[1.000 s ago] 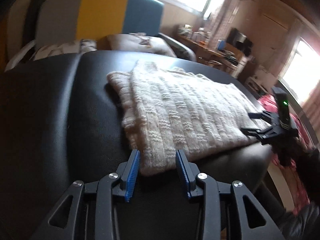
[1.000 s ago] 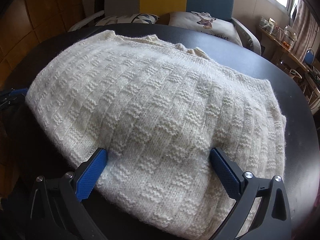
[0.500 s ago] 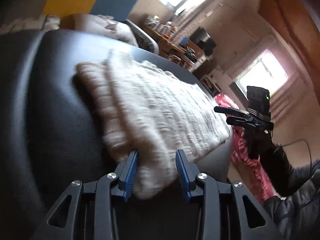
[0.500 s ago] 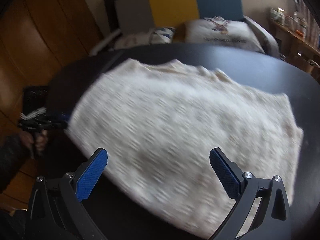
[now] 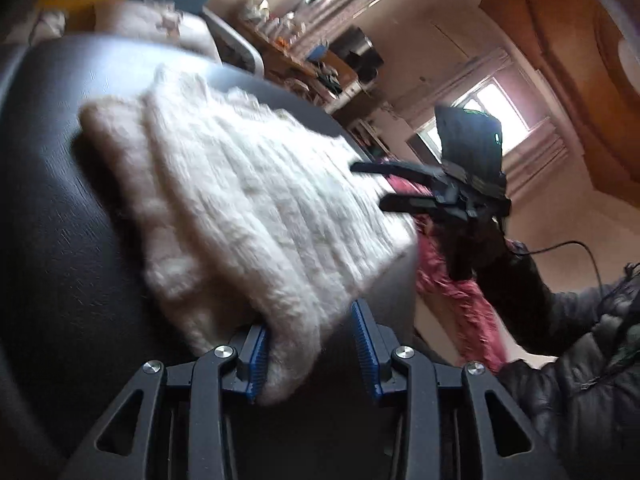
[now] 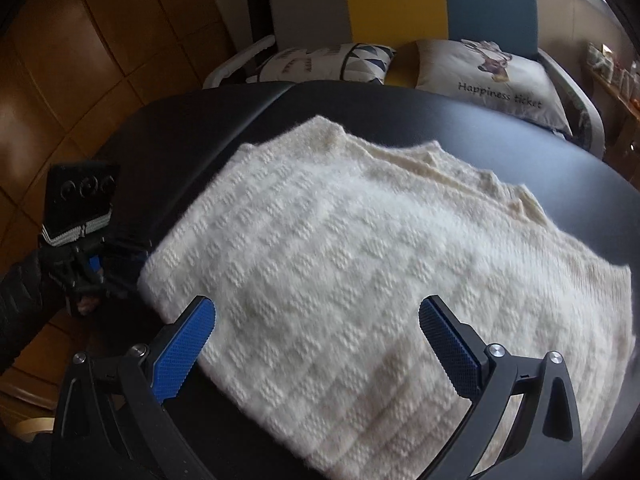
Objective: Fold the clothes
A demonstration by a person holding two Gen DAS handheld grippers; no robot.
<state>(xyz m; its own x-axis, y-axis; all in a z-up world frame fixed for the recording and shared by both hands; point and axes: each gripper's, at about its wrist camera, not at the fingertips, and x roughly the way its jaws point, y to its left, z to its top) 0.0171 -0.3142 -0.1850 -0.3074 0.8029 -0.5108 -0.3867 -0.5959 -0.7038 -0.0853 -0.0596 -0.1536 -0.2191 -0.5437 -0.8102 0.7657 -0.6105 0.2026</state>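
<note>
A cream knitted sweater lies folded on a black table; it also shows in the left wrist view. My left gripper is open, its jaws either side of the sweater's near corner. It also shows at the sweater's left edge in the right wrist view. My right gripper is wide open and empty, raised above the sweater's near edge. In the left wrist view it hovers off the sweater's far side.
A grey, yellow and blue sofa with printed cushions stands behind the table. A pink cloth lies past the table's right edge. A cluttered shelf stands at the back. The floor is wooden.
My right gripper has lifted up and back from the sweater. My left gripper has moved in on the sweater's near corner, which now sits between its jaws.
</note>
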